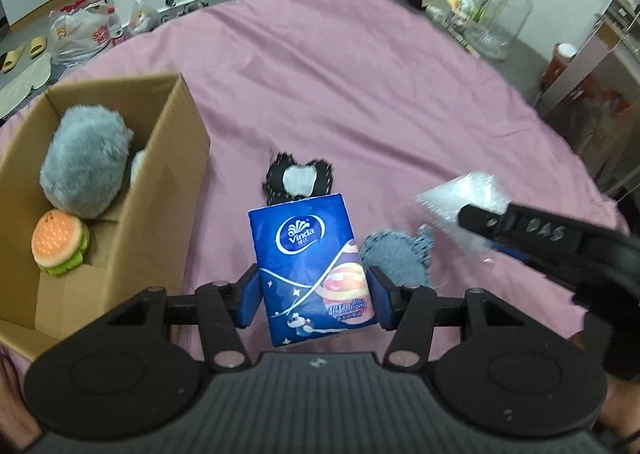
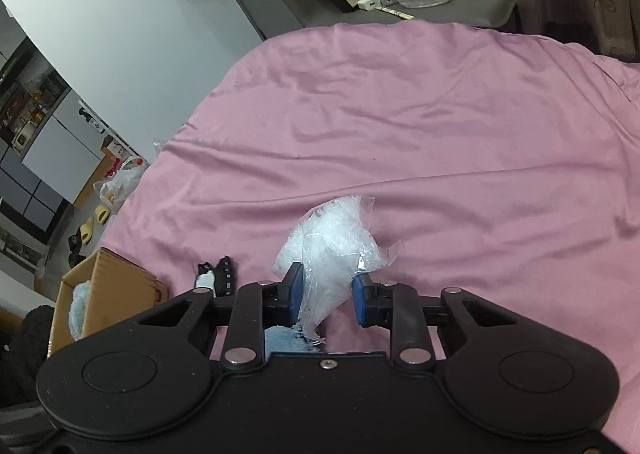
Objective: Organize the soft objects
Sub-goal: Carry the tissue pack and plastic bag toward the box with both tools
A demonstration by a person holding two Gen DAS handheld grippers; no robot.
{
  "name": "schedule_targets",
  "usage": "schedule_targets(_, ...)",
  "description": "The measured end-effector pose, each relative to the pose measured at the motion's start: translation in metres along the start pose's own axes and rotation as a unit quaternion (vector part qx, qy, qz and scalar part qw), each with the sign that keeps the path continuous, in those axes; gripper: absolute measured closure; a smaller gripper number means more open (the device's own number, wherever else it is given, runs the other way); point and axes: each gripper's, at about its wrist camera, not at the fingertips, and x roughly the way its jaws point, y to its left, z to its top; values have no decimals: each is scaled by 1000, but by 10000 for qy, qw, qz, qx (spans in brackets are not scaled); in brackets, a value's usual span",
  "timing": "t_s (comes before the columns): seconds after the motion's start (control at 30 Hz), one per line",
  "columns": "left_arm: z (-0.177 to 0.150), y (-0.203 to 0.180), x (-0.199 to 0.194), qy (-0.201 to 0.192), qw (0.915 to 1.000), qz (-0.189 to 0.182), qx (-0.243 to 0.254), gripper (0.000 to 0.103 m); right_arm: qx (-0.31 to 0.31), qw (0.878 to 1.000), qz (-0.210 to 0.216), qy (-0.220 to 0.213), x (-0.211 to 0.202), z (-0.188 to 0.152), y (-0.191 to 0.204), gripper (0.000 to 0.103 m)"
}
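The left hand-held gripper [image 1: 314, 296] is clamped on a blue tissue pack [image 1: 312, 266], with one blue pad on each side of its lower part. The pack stands above the pink bed sheet [image 1: 360, 74]. The pads hold only the lower part, so the soft pack can bend or turn between them and slip out on the way to the cardboard box [image 1: 160, 190], which is to the left of this gripper. Inside the box a grey plush toy [image 1: 86, 170] and a small burger toy [image 1: 60, 242] already lie, so little floor space is left; the pack may catch on the near box wall and fall outside.

The right hand-held gripper [image 2: 326, 296] is closed on a clear plastic bag [image 2: 334, 238]. The film is thin and slippery, and it could slide free or tear, I think.

Just ahead of the left gripper, a black-and-white cloth piece [image 1: 298, 178] and a grey fuzzy piece [image 1: 394, 258] lie on the sheet. The two grippers are near each other and may collide if both move toward the box.
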Motion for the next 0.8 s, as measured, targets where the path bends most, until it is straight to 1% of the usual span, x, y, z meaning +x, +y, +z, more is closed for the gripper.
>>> schedule_targets(0.13,7,7,-25,-236,9995,-190,9,49,-32,9999,58,-128,-11,-1,11,79)
schedule_targets(0.3,15,27,-52,-495,9983,-314,-48,49,-133,9996,79,-251,-23,3,30,79)
schedule_targets(0.4,21,45,-64,-646,9976,-255,-78,49,-139,9993,157,-296,-30,4,43,79)
schedule_targets(0.57,28,78,-72,-765,9969,-135,-156,49,-206,9989,240,-357,-39,2,68,79)
schedule_targets(0.63,32,90,-70,-755,9971,10,-81,49,-182,9988,270,-360,-42,0,76,79)
schedule_targets(0.8,38,113,-66,-737,9973,-18,-65,49,-184,9988,308,-348,-48,-5,97,79)
